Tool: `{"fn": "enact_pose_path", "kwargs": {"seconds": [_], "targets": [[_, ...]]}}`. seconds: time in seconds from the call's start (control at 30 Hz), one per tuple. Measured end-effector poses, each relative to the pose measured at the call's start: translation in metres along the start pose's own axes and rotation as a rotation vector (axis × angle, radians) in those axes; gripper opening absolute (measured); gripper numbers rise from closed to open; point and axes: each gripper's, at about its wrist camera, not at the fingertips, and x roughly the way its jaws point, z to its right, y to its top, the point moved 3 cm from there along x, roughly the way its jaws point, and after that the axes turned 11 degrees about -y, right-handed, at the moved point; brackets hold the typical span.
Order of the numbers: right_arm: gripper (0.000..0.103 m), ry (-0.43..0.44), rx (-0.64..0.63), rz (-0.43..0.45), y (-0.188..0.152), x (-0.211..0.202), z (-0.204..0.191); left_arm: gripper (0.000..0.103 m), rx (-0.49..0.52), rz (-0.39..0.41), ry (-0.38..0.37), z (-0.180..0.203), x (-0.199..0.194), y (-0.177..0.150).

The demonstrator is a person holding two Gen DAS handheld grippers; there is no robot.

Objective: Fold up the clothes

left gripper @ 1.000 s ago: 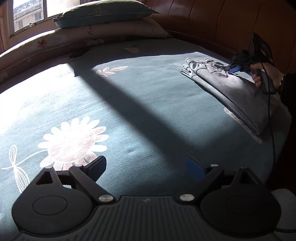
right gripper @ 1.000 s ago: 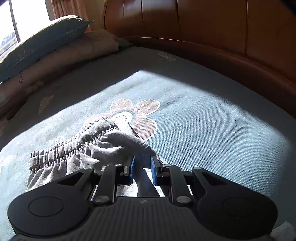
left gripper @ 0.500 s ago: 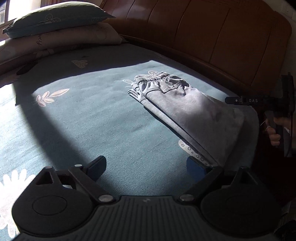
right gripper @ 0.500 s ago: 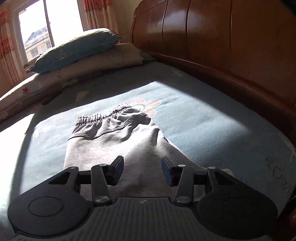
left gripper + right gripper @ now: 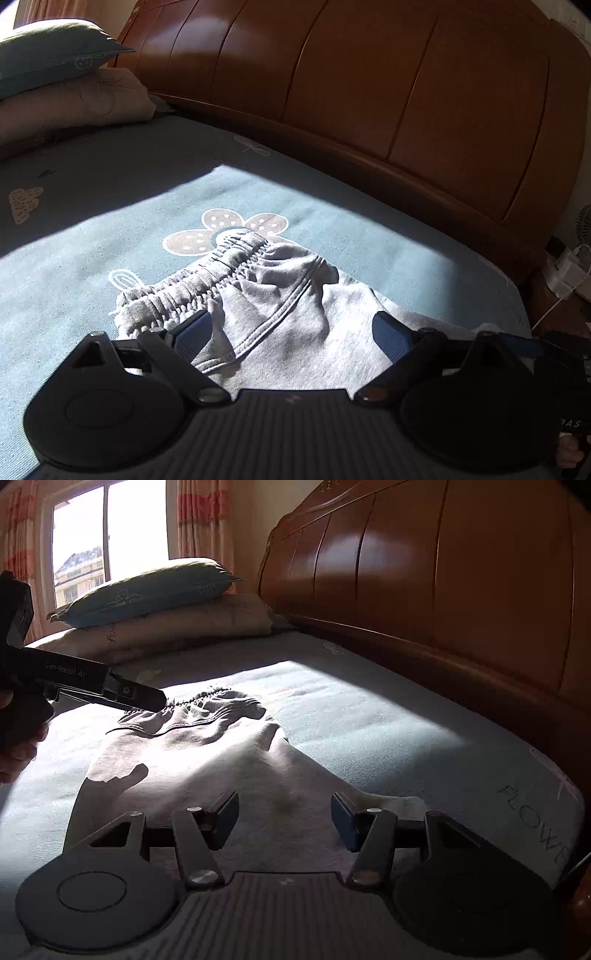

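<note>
Grey sweatpants (image 5: pixel 295 317), one pair, lie folded lengthwise on the teal bedsheet (image 5: pixel 388 251), just in front of the wooden headboard (image 5: pixel 406 110). Ribbed elastic waistband (image 5: pixel 207 280) sits at the end nearer the pillows, partly over a pink flower print (image 5: pixel 225 229) on the sheet. Fabric near the waistband is bunched and creased; the legs run away from the pillows, along the headboard, toward the right gripper.

Left gripper (image 5: pixel 291 332): fingers spread wide, nothing clamped. Its left blue pad (image 5: pixel 192 334) is at the waistband edge, the right pad over the seat of the pants; contact with cloth cannot be confirmed. In the right wrist view, the left gripper (image 5: pixel 155 699) comes in from the window side with its tip at the waistband, and a hand (image 5: pixel 18 746) is on its grip.

Right gripper (image 5: pixel 284 819): jaws have just been opening and now stand about half apart, over the leg portion of the pants (image 5: pixel 221 760). Cloth lies below the gap; the pads are not pressing on it.

Surroundings, relative to the headboard:
- Two pillows stacked at its window end, teal one (image 5: pixel 147 590) on top of a beige one (image 5: pixel 173 627).
- One window (image 5: pixel 107 542) beyond the pillows, with curtains (image 5: pixel 203 517) beside it.
- Printed lettering (image 5: pixel 535 819) on the sheet near its other end.
- White power strip with cable (image 5: pixel 569 269) on the floor past that end.

A sunlit patch crosses the sheet; the rest is in shadow. Nothing lies on top of the pants.
</note>
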Motion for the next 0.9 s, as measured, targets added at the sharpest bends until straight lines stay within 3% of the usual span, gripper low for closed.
{"fn": "enact_pose_path", "kwargs": {"seconds": [0.2, 0.3, 0.43, 0.47, 0.53, 0.67, 0.77, 0.9], "targets": [[0.060, 0.139, 0.078, -0.018, 0.024, 0.034, 0.001, 0.093, -0.114, -0.013, -0.029, -0.039, 0.017, -0.002], [0.060, 0.155, 0.129, -0.081, 0.015, 0.057, 0.002, 0.092, -0.129, -0.003, -0.065, -0.047, 0.015, -0.005], [0.042, 0.140, 0.192, -0.056, 0.000, 0.059, 0.027, 0.085, -0.164, -0.022, -0.091, -0.053, 0.008, -0.001], [0.043, 0.118, 0.215, -0.053, -0.002, 0.056, 0.034, 0.085, -0.167, -0.030, -0.089, -0.052, 0.007, 0.000], [0.055, 0.044, 0.228, -0.070, -0.002, 0.052, 0.046, 0.085, -0.151, -0.038, -0.062, -0.045, 0.001, 0.005], [0.057, 0.046, 0.248, -0.025, 0.002, 0.029, 0.056, 0.088, -0.091, -0.005, -0.104, -0.025, -0.005, 0.026], [0.064, -0.003, 0.230, -0.006, 0.004, 0.019, 0.051, 0.088, -0.077, -0.021, -0.174, -0.011, 0.013, 0.047], [0.069, -0.069, 0.200, -0.015, 0.004, 0.019, 0.041, 0.088, -0.078, -0.050, -0.178, 0.001, 0.051, 0.064]]}}
